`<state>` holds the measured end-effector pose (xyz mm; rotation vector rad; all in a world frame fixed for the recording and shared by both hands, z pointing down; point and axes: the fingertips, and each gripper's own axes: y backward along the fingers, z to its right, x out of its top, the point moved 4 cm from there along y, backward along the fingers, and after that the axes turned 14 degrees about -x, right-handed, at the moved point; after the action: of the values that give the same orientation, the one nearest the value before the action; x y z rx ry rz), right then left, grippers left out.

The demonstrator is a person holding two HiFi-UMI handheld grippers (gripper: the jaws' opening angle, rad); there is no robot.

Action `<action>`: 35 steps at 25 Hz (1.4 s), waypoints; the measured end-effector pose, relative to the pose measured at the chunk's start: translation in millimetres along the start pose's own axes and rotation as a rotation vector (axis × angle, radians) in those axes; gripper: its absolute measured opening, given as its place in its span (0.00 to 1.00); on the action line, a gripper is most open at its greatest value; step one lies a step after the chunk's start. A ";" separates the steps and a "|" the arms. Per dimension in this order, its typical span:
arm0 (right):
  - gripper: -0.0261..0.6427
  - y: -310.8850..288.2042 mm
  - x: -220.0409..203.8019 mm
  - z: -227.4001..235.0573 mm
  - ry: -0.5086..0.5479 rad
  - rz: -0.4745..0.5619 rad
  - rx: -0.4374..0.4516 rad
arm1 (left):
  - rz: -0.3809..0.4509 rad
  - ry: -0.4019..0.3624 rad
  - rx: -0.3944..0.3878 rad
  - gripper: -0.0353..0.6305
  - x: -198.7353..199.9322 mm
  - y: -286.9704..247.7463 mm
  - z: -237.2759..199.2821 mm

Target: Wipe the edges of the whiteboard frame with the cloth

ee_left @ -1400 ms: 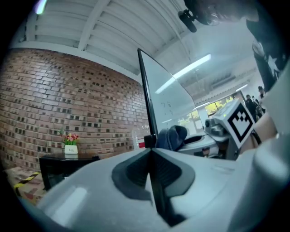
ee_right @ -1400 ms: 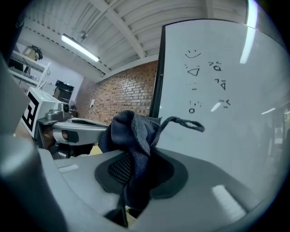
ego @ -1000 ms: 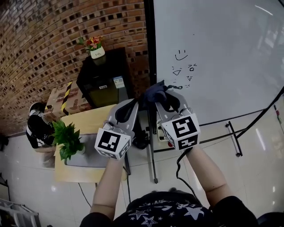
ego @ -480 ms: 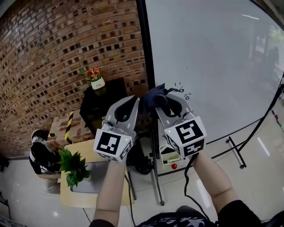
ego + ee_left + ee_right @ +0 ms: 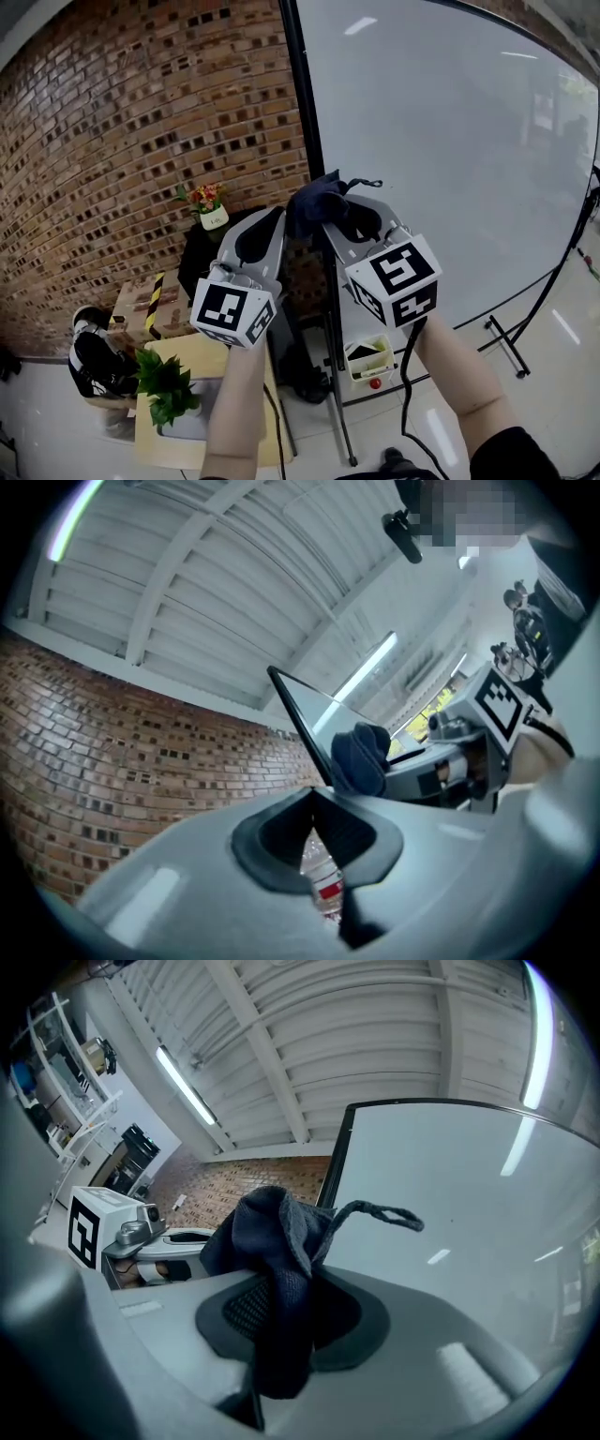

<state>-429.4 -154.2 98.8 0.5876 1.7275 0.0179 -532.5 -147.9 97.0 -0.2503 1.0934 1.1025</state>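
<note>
Jaws of right gripper clamp cloth, seemingly touching frame; brick wall beside.

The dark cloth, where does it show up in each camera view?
Head view: cloth at centre, by the whiteboard's black frame edge.
Left gripper view: right of centre, just right of that edge.
Right gripper view: lower centre, left of that edge.
Shared landmark: the black frame edge.
</note>
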 end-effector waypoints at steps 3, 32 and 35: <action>0.16 -9.3 21.2 8.5 -0.015 0.030 0.029 | -0.005 -0.022 -0.004 0.06 13.0 -10.1 -10.4; 0.16 -68.6 194.5 57.2 0.104 0.406 0.006 | 0.136 -0.348 0.115 0.06 161.5 -70.3 -111.7; 0.16 -67.9 212.4 60.3 0.180 0.465 -0.036 | 0.132 -0.385 0.101 0.06 175.0 -78.5 -114.2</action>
<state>-424.9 -148.3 -132.0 0.9733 1.7228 0.4410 -531.3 -156.4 -126.1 0.1143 0.8253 1.1515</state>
